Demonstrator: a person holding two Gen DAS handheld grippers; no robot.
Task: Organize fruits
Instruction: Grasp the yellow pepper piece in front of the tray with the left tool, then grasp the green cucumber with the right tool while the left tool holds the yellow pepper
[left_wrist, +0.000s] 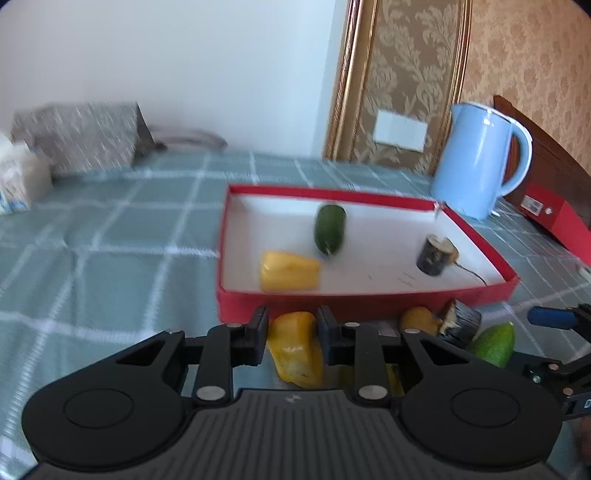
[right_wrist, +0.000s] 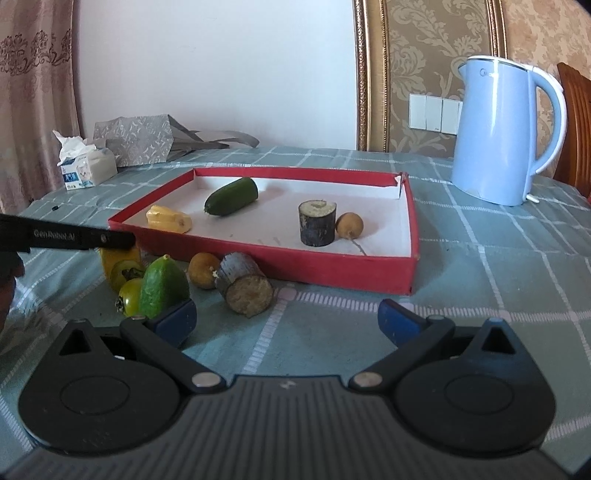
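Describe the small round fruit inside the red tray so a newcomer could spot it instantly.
Find the red tray in front of the blue kettle. Near its right end stands a dark sugarcane stump; the brownish longan sits against its right side. It is the tray's only round item.

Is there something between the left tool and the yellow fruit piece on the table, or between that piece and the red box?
Nothing visible blocks either. The left tool already has the yellow fruit piece between its fingers. The red box lies directly behind the piece, and only its low front wall must be cleared.
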